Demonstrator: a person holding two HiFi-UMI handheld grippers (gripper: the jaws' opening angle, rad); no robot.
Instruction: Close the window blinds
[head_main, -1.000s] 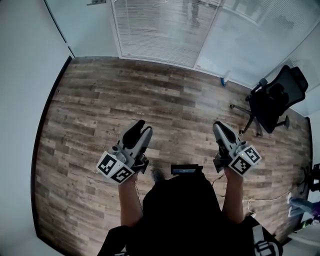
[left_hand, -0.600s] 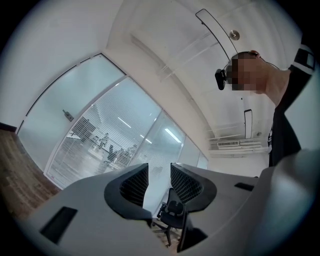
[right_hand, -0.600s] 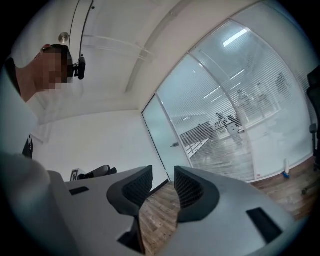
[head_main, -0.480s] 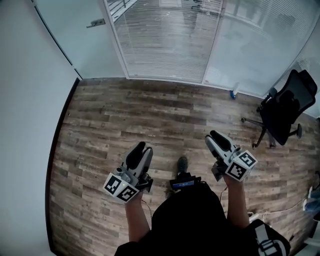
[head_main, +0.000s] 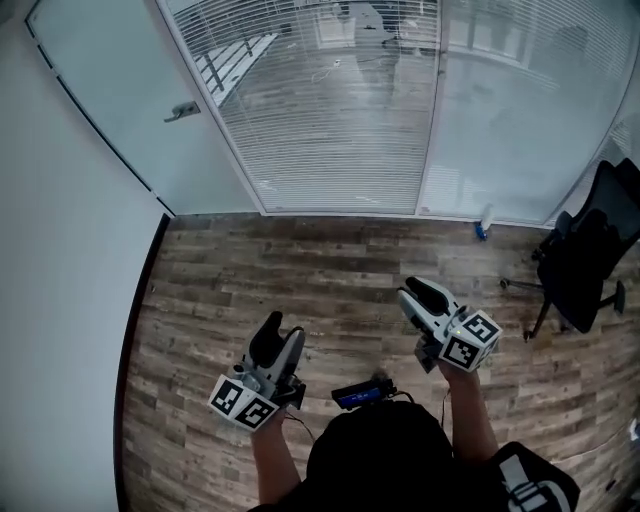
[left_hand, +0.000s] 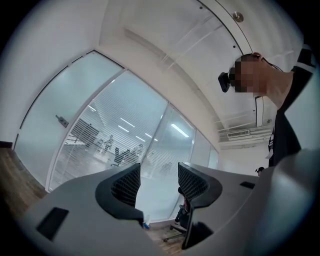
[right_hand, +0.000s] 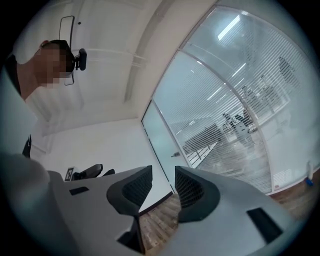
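The window blinds (head_main: 330, 130) hang behind the glass wall ahead, slats partly open, with a room showing through them. My left gripper (head_main: 268, 330) is held over the wooden floor at lower left, pointing at the glass, open and empty. In the left gripper view its jaws (left_hand: 159, 182) frame the blinds (left_hand: 115, 140) with a clear gap. My right gripper (head_main: 415, 290) is at lower right, also well short of the glass. Its jaws (right_hand: 163, 187) have just been opening and stand apart with nothing between them; the blinds (right_hand: 235, 115) lie to their right.
A frosted glass door with a handle (head_main: 180, 110) stands left of the blinds, beside a white wall (head_main: 60, 260). A black office chair (head_main: 590, 260) is at the right edge, and a small blue bottle (head_main: 483, 228) sits by the glass base. Wood flooring (head_main: 300, 270) lies between me and the window.
The person has walked toward the glass wall, carrying both grippers along. The blinds and door now fill more of the head view, and the chair has slid to the right edge.
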